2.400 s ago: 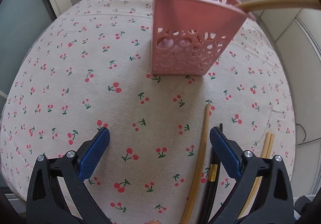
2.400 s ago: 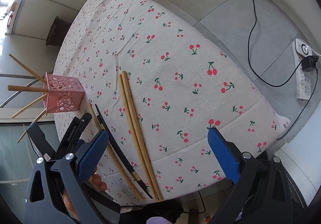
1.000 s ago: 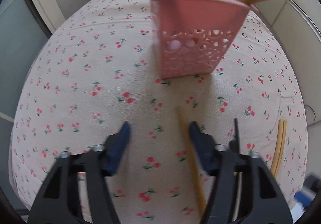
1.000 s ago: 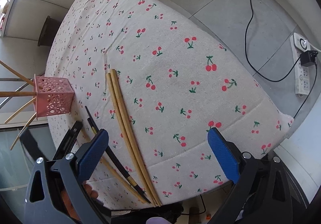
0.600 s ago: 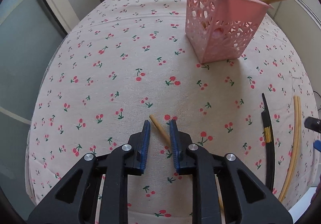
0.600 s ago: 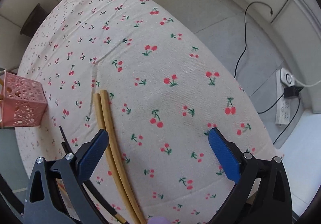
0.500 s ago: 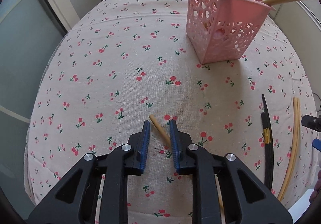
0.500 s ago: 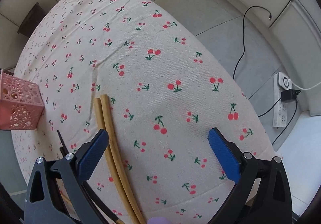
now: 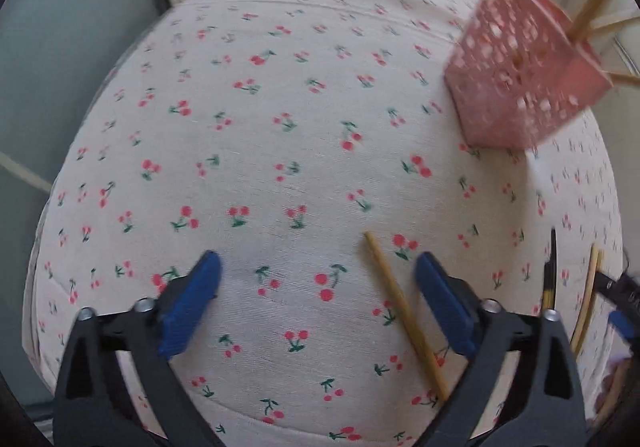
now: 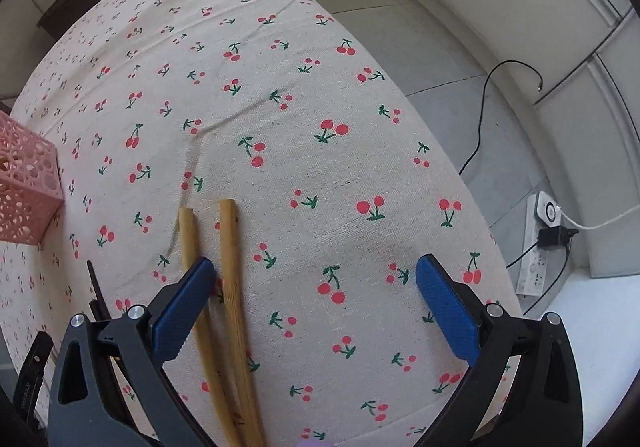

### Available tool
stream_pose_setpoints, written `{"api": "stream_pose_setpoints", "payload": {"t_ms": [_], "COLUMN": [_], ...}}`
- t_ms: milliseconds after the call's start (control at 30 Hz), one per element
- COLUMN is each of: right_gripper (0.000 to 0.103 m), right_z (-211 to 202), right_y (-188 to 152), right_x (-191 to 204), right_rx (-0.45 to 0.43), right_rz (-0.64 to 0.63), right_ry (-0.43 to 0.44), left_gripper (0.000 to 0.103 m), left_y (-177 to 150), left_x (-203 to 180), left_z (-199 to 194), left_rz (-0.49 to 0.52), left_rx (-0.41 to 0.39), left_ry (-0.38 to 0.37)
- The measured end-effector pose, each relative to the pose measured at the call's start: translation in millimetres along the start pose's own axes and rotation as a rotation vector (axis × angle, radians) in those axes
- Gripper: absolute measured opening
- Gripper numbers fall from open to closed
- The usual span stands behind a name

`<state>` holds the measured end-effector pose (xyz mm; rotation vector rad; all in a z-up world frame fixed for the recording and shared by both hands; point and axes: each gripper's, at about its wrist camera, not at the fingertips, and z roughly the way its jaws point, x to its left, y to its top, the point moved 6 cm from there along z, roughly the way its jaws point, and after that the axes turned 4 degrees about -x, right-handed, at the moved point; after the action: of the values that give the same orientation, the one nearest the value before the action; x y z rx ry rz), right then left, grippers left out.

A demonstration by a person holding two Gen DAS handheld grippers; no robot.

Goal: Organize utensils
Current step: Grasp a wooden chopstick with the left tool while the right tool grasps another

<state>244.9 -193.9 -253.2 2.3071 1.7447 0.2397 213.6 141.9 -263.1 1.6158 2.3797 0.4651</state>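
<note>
Half a second ago the left gripper (image 9: 316, 279) was pinched on a single wooden chopstick (image 9: 404, 317); now its jaws are opening wide and the stick lies loose on the cherry-print desk (image 9: 280, 107), nearer the right-hand pad. The pink basket (image 9: 520, 83), with sticks standing in it, sits far right. The right gripper (image 10: 316, 287) hangs with jaws apart over a pair of wooden chopsticks (image 10: 230, 287), its left-hand pad between the two. A black chopstick (image 9: 551, 271) lies beside them.
</note>
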Motion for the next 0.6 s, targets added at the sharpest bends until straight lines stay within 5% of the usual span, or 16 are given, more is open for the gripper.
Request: {"api": "stream_pose_setpoints", "payload": {"t_ms": [600], "right_gripper": [0.097], "right_z": [4], "right_y": [4], "right_x": [-3], "right_rx": [-0.035], "right_rz": [-0.051], "right_ry": [0.007], "left_gripper": [0.097], "left_y": [-36], "left_x": [-37], "left_z": [-19], "left_rz": [-0.140], "left_rx": [-0.024], "left_ry": [0.088]}}
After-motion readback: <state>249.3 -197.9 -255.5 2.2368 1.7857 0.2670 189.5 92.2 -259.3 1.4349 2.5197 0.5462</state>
